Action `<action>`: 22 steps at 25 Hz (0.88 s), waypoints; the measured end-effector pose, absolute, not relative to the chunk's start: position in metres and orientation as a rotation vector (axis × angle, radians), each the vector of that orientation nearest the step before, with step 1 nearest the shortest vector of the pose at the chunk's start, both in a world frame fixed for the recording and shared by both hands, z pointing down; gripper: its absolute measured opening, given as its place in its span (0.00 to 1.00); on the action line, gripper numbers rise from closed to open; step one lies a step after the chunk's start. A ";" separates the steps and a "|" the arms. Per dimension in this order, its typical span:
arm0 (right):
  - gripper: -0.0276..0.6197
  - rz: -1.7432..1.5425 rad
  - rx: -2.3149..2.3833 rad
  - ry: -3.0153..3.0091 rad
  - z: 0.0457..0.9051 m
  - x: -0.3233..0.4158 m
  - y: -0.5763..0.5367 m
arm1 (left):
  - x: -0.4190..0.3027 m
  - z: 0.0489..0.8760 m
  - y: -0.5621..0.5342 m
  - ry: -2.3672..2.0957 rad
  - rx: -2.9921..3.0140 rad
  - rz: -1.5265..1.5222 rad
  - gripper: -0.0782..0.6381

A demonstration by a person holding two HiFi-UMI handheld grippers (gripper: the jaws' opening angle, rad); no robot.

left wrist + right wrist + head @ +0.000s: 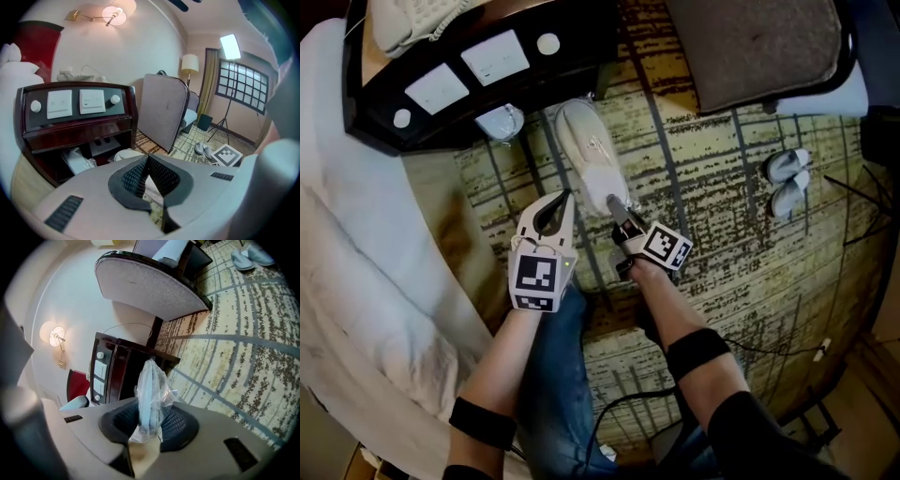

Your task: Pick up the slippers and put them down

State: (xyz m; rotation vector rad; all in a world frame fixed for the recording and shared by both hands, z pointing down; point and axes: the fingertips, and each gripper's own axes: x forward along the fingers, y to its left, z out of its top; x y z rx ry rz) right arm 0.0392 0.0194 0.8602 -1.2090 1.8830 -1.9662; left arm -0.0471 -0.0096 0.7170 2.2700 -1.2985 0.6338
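Note:
A pair of white slippers in a clear plastic bag (586, 150) hangs over the carpet in front of the nightstand, and my right gripper (614, 204) is shut on its near end. In the right gripper view the bagged slippers (151, 383) stand up edge-on between the pads. My left gripper (566, 197) is just left of the bag, shut and empty. Its closed tips (149, 161) point toward the nightstand. A second, unwrapped pair of slippers (787, 178) lies on the carpet at the right.
A dark nightstand with white switch plates (464, 70) stands at the back left, with another plastic-wrapped pack (500, 122) in its lower opening. A padded chair (769, 47) is at the back right, and a bed with white bedding (356, 281) at the left. Patterned carpet (722, 253) covers the floor.

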 end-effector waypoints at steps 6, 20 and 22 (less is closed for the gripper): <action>0.23 -2.007 -1.281 1.902 0.906 0.064 0.043 | -0.033 0.753 -0.001 -1.273 2.273 0.647 0.11; 0.60 -2.213 -1.683 1.790 1.034 0.098 0.102 | -0.030 0.831 0.025 -1.197 2.285 0.702 0.11; 0.69 -2.282 -1.802 1.778 1.039 0.108 0.115 | -0.032 0.825 0.025 -1.204 2.285 0.703 0.11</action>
